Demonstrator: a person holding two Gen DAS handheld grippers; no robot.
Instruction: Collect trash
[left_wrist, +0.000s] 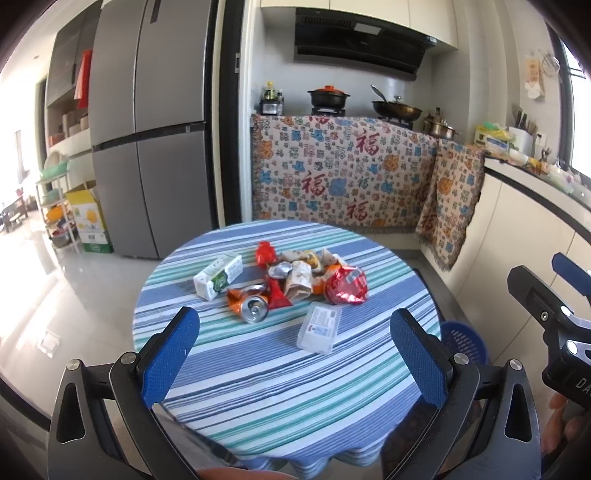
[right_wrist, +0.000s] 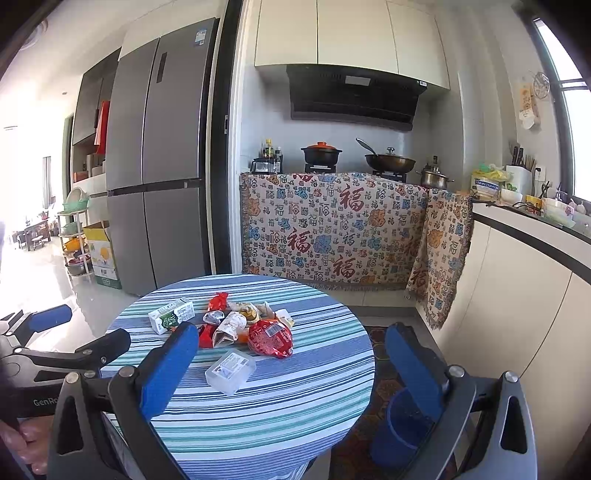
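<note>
In the left wrist view, the left gripper (left_wrist: 294, 354) hangs over the near side of the round striped table (left_wrist: 258, 398) with its jaws spread wide and nothing in them, and the trash pile (left_wrist: 295, 278) lies at the far middle (a milk carton (left_wrist: 218, 277), a crushed can (left_wrist: 253, 306), a clear plastic box (left_wrist: 319, 326)). In the right wrist view, the right gripper (right_wrist: 291, 369) is also spread wide and empty, the same trash pile (right_wrist: 243, 325) sits on the table's far left part, and a blue bin (right_wrist: 402, 428) stands on the floor at the near right.

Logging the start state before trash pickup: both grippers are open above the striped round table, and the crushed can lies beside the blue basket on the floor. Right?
Not quite. The crushed can lies on the striped round table, beside the milk carton, as the left wrist view shows. The blue basket is on the floor. Both the left gripper and the right gripper are open.
</note>
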